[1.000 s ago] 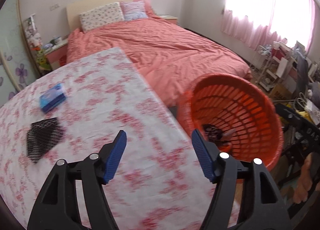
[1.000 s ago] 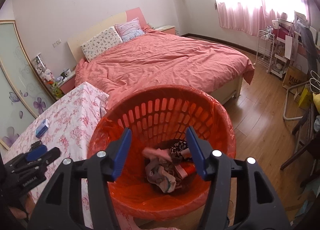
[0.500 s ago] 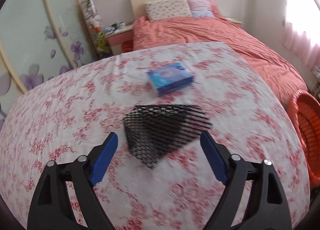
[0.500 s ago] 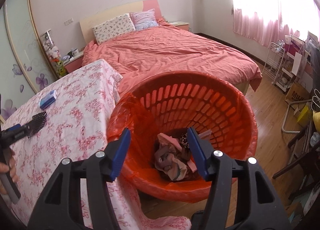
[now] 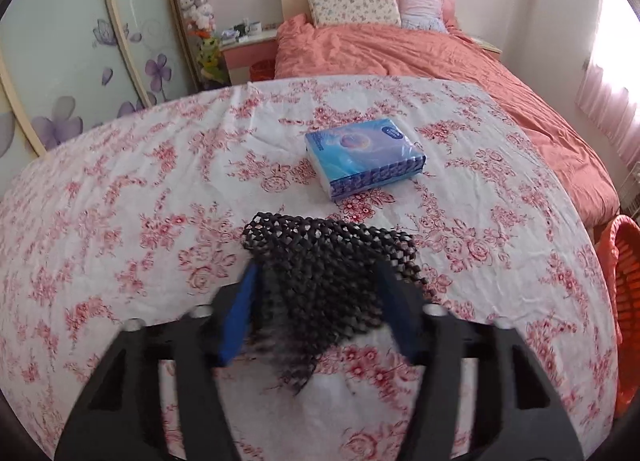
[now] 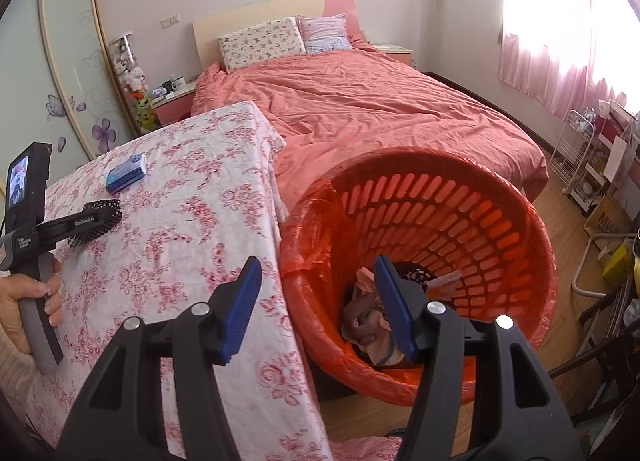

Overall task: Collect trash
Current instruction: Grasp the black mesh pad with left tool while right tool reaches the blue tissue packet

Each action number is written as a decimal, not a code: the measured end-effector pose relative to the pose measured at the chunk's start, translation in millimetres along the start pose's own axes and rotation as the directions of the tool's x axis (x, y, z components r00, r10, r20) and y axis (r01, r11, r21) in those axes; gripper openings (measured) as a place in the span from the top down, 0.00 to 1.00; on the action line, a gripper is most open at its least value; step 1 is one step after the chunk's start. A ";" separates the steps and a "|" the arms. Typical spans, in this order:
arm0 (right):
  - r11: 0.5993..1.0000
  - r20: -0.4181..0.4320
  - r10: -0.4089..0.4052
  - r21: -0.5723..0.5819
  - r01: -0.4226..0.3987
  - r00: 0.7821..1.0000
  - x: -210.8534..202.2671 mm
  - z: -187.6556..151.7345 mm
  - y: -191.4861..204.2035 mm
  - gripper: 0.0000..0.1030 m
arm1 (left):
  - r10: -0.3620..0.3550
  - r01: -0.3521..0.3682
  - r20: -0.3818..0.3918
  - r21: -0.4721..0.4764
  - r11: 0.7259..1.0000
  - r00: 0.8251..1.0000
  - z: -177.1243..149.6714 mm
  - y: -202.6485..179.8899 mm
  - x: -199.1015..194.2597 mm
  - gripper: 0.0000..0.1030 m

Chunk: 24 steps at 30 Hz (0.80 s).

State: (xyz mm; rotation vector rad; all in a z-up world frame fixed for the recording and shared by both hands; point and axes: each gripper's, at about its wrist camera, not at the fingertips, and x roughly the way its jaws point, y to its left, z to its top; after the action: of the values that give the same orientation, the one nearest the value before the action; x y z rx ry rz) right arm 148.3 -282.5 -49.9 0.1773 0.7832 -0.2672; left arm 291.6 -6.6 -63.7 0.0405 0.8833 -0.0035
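Left gripper [image 5: 320, 301] closing around bunched black mesh [image 5: 332, 257]

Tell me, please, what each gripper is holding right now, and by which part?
The left gripper is closing on the black mesh piece, around its near end on the tablecloth; a firm hold cannot be told. The right gripper holds nothing.

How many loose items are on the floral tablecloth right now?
2: a black mesh net between the closing left gripper's fingers, and a blue tissue pack just beyond it. Nothing else shows.
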 end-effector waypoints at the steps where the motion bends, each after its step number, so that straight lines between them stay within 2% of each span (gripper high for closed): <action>1: 1.000 -0.001 0.006 -0.004 -0.006 1.000 1.1 0.9 4.3 0.44 | -0.025 0.025 0.003 -0.001 1.000 1.000 -0.8 3.8 -1.5 0.81; 4: 0.999 -0.003 0.029 -0.029 -0.029 1.000 3.0 4.4 23.2 0.44 | -0.027 0.027 0.005 -0.007 1.000 1.000 -4.8 23.4 -6.1 0.87; 7: 0.996 -0.003 0.047 -0.073 -0.047 0.999 6.5 8.0 48.8 0.44 | 0.026 -0.026 0.014 0.011 1.000 1.000 -11.7 51.5 -11.2 0.89; 9: 0.993 -0.007 0.059 -0.102 -0.059 0.998 11.1 10.3 67.6 0.44 | 0.054 -0.054 0.009 -0.004 0.999 0.999 -15.6 76.0 -13.5 0.89; 12: 0.985 -0.018 0.090 -0.145 -0.092 0.996 22.3 14.9 103.3 0.44 | 0.137 -0.137 0.003 -0.014 0.990 0.991 -22.4 114.1 -13.4 0.88; 14: 0.981 -0.029 0.108 -0.161 -0.111 0.994 30.3 18.2 121.2 0.44 | 0.152 -0.152 0.000 -0.028 0.988 0.988 -24.3 131.4 -10.1 0.82; 16: 0.975 -0.042 0.133 -0.172 -0.138 0.990 41.8 24.7 144.5 0.44 | 0.151 -0.151 0.002 -0.044 0.988 0.988 -25.5 141.2 -8.9 0.76; 19: 0.970 -0.060 0.165 -0.169 -0.173 0.984 62.3 36.0 173.4 0.42 | 0.136 -0.136 0.001 -0.052 0.989 0.991 -24.6 142.5 -8.1 0.75; 24: 0.965 -0.074 0.197 -0.160 -0.207 0.977 101.6 58.1 214.4 0.28 | 0.123 -0.123 -0.004 -0.060 0.991 0.992 -23.7 145.2 -5.6 0.75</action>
State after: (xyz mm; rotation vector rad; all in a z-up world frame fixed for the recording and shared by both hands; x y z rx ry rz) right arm 320.8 -110.7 -69.7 0.1059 0.8344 -0.0022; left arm 272.6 139.3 -69.4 0.0383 0.8792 0.1385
